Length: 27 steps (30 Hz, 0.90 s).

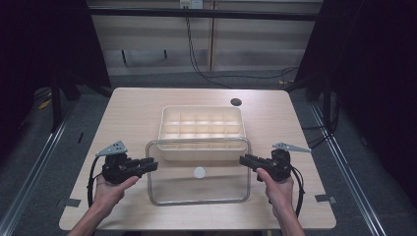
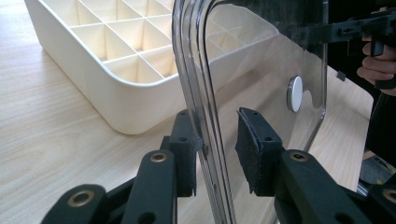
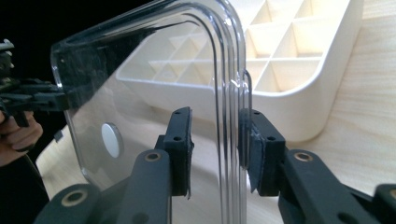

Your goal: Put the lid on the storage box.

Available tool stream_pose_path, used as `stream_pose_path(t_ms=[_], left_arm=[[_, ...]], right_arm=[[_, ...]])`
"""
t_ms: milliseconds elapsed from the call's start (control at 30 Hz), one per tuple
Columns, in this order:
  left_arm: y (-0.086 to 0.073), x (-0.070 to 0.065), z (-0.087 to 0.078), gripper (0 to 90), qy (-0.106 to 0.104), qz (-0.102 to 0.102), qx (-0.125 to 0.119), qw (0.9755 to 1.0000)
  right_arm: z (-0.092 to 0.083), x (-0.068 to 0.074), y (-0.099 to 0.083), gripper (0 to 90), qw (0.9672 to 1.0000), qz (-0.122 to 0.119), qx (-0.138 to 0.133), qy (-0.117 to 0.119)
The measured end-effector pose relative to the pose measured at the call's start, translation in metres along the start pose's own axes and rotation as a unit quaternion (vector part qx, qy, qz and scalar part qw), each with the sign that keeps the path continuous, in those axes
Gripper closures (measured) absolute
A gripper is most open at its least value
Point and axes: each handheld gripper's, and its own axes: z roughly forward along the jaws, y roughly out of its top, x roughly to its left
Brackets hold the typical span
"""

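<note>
The clear lid (image 1: 196,184) sits between our two grippers, left gripper (image 1: 150,164) and right gripper (image 1: 244,160); both sets of fingers (image 2: 254,140) are wide around its edges, near the white box (image 1: 201,123).

A light wood-grain table (image 1: 128,113) with rounded corners carries a cream compartment tray (image 1: 201,129), set at its middle and a little toward the far edge, its grid of small open cells facing up. A small dark round hole (image 1: 236,102) marks the tabletop near the far edge, just beyond the tray's far right corner. The tray's rounded wall meets the bare wood.
</note>
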Motion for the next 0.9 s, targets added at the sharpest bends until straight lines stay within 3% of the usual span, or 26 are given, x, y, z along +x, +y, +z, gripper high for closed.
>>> stream_pose_path(t_ms=[367,900], left_arm=[[0.017,-0.002,-0.007,68.7,-0.003,0.018,-0.019,0.9997],[0.048,0.005,-0.019,68.9,0.006,0.023,-0.047,0.9986]], right_arm=[[-0.005,0.006,0.017,65.7,0.9996,-0.008,-0.028,0.005],[0.003,0.011,0.046,65.6,0.9988,-0.014,-0.045,0.014]])
